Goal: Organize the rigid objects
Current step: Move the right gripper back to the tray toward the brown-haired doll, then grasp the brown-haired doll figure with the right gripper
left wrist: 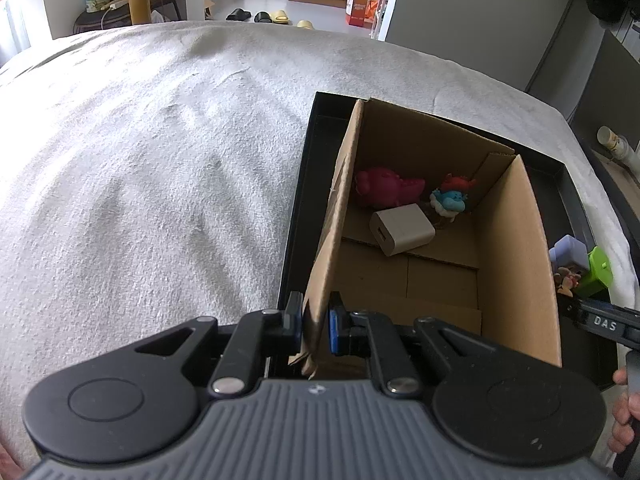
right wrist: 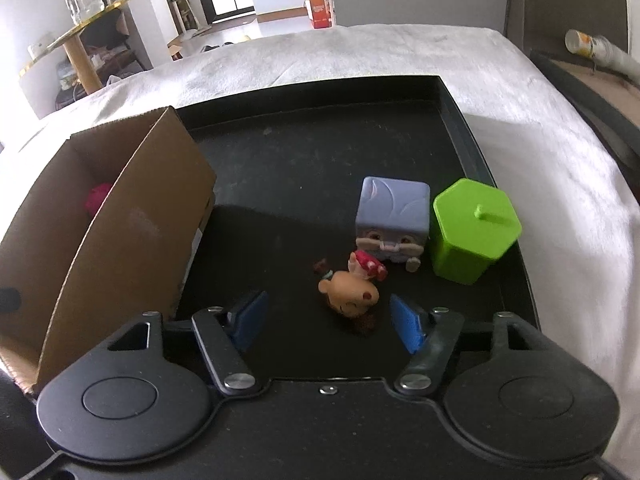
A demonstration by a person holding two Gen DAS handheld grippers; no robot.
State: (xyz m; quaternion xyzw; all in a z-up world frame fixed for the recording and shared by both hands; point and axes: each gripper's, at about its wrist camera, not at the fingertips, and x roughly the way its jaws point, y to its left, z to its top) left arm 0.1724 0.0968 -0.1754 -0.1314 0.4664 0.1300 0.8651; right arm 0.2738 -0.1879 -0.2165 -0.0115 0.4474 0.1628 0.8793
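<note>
My left gripper (left wrist: 314,320) is shut on the near left wall of an open cardboard box (left wrist: 516,240). Inside the box lie a pink dinosaur toy (left wrist: 384,192), a small blue and red figure (left wrist: 450,200) and a white charger block (left wrist: 402,229). In the right wrist view my right gripper (right wrist: 326,312) stands open low over the black tray (right wrist: 320,148). A small doll (right wrist: 352,294) lies on its back between the blue pads, nearer the right one, and neither pad touches it. Just beyond it stand a purple cube figure (right wrist: 392,216) and a green hexagonal container (right wrist: 472,232).
The tray rests on a white towel-covered surface (left wrist: 140,160). The cardboard box (right wrist: 132,216) fills the tray's left part, close to the right gripper's left finger. A dark chair (right wrist: 568,4) and a cylinder (right wrist: 596,50) lie beyond the right edge.
</note>
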